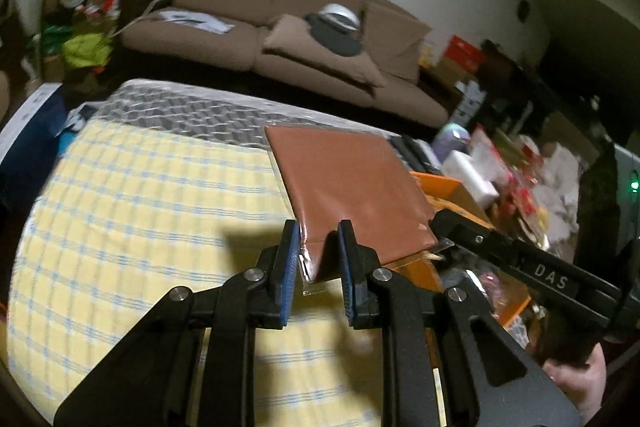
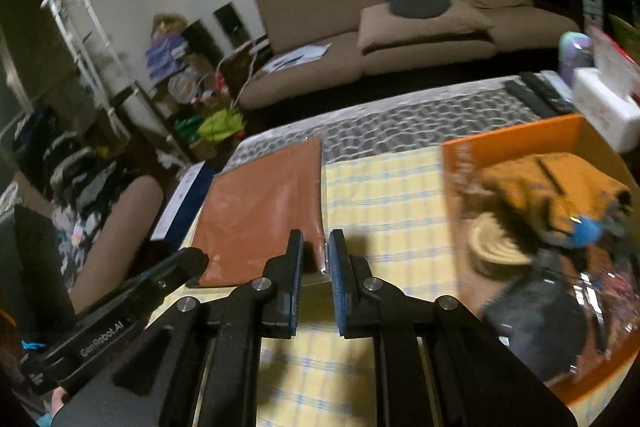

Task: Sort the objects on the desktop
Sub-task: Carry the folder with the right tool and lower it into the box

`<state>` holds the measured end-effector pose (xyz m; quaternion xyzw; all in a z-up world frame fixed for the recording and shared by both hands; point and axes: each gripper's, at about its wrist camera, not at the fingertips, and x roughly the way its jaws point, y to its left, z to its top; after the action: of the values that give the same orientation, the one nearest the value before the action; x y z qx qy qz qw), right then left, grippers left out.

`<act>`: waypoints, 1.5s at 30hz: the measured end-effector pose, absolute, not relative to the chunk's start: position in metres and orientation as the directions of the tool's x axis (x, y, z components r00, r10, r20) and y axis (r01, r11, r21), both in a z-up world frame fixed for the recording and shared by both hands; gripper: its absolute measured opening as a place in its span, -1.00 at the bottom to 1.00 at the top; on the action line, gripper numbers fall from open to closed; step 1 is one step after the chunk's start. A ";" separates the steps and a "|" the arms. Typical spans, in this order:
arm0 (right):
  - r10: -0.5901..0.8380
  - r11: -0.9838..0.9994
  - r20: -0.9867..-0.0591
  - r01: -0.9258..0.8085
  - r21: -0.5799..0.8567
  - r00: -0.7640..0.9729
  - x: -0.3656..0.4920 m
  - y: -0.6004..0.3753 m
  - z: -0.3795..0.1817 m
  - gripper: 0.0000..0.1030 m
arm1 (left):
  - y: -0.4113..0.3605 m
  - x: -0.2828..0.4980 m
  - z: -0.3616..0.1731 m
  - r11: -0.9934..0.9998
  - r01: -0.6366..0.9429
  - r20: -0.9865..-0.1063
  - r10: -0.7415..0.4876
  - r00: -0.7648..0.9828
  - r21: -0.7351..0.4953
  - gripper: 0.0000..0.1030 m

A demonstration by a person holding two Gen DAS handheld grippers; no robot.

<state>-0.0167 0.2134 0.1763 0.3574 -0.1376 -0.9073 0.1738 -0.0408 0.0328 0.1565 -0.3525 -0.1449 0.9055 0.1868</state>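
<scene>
Held aloft between both tools: a brown flat packet (image 1: pixel 352 183) in a clear sleeve, pinched at its near edge above the yellow checked cloth (image 1: pixel 152 211) covering the surface. Left tool (image 1: pixel 320 259) narrow, blue pads (image 1: pixel 290 267) clamped on the packet's near corner; right tool (image 2: pixel 316 263) nearly closed, gripping the sleeve's opposite corner. Seen from the left wrist, right tool's black arm entering at 4 o'clock, touching the packet's edge. Seen from the right wrist, an orange box (image 2: pixel 516 135) at 3 o'clock, holding a mustard cloth item (image 2: pixel 548 183), a coiled rope piece (image 2: pixel 496 247) and a dark rounded object (image 2: pixel 540 315). At 12 o'clock beyond the surface, a brown sofa (image 2: pixel 400 27).
</scene>
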 end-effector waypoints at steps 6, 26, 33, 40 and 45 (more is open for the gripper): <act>-0.344 -0.919 -0.605 0.125 0.374 -0.718 -0.003 0.280 0.175 -0.75 | 0.107 -0.033 0.156 -0.865 -0.348 -0.588 0.502 -0.634 -0.363 -0.67; -0.223 -0.900 -0.696 -0.131 0.417 -0.683 0.019 0.456 0.116 -0.75 | 0.282 -0.009 0.093 -0.822 -0.511 -0.739 0.505 -0.447 -0.252 -0.67; -0.217 -0.911 -0.755 -0.150 0.385 -0.619 0.027 0.459 0.109 -0.75 | 0.286 0.011 0.090 -0.814 -0.533 -0.755 0.496 -0.428 -0.233 -0.66; -0.188 -0.942 -0.809 -0.131 0.310 -0.556 0.035 0.452 0.110 -0.70 | 0.288 0.019 0.093 -0.804 -0.551 -0.784 0.483 -0.389 -0.223 -0.66; -0.155 -0.954 -0.827 -0.135 0.267 -0.540 0.036 0.452 0.108 -0.62 | 0.287 0.020 0.100 -0.809 -0.545 -0.780 0.483 -0.399 -0.222 -0.45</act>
<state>0.0361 0.4522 0.1081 0.4796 -0.1513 -0.8643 0.0056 0.0204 0.2874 0.1004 -0.4541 0.0341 0.8356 0.3073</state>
